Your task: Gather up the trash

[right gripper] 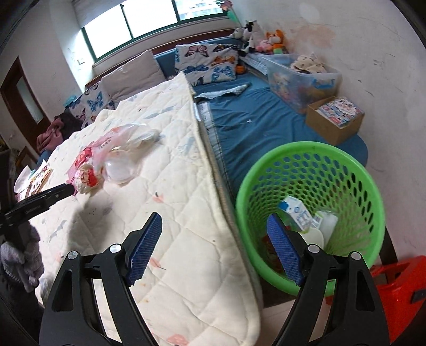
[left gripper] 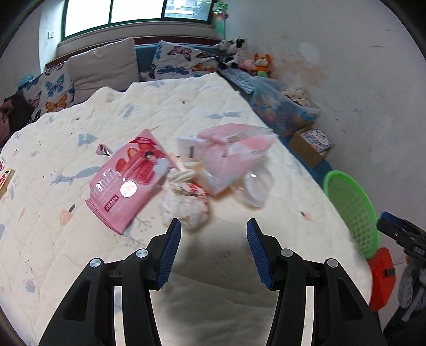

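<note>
The left tongs (left gripper: pixel 213 226) are held open over the cream quilt (left gripper: pixel 80 239) with nothing between the blue pads, a crumpled white wrapper (left gripper: pixel 186 210) lying just ahead of the tips. The right tongs (right gripper: pixel 214 221) are spread wide and empty, one finger seen over the quilt edge and the other over the green basket (right gripper: pixel 346 165) beside the bed. A small carton (right gripper: pixel 297 210) and other white scraps are seen inside the basket. Further along the quilt, a heap of trash is gathered: a pink snack bag (left gripper: pixel 125 181), a clear plastic cup (left gripper: pixel 255 189) and a pale pink plastic bag (left gripper: pixel 229 151), touching one another. Butterfly pillows (left gripper: pixel 183 60) are propped at the far end below the window (left gripper: pixel 133 13).
</note>
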A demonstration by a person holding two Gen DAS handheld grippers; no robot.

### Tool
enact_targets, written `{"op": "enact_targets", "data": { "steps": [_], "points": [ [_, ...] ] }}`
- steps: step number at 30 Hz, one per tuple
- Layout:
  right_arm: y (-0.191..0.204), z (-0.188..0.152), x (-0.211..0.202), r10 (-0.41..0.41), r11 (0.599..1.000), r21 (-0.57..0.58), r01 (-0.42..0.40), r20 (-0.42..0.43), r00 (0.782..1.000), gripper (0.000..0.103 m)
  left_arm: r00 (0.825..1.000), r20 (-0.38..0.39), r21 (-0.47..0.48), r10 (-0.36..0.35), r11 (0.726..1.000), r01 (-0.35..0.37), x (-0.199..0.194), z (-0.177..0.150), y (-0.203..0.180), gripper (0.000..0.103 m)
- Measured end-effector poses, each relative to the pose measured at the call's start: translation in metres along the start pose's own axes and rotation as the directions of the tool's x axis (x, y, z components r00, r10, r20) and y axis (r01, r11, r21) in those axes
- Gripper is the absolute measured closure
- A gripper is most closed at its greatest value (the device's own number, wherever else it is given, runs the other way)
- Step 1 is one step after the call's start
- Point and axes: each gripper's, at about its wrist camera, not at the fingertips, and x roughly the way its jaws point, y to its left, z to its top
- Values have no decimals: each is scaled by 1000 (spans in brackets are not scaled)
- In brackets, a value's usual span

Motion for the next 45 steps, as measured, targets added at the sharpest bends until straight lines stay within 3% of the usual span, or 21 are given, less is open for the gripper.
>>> {"op": "enact_targets", "data": {
  "steps": [8,22,25,36,41,45],
  "points": [
    [21,4,17,36,998,-46,-37,-25,999,22,999,-14,-3,37,999,-37,32,10,10,49],
    [57,11,44,89,987,-126,-96,-57,994,22,1000,-4,4,28,1000,-28,30,13,14,45],
    [61,16,45,103,986,-129,-109,-53,993,22,1000,-1,1,11,1000,-11,28,12,14,36],
    [69,25,56,138,983,-113,-145,-64,988,22,999,-20,10,41,999,-40,43,12,17,36],
    [74,32,57,153,981,-108,-160,-64,986,22,999,-30,1,26,1000,-26,50,12,20,55],
    [80,42,60,186,978,-87,-192,-69,980,22,1000,-17,0,17,1000,-17,43,10,20,61]
  ]
}}
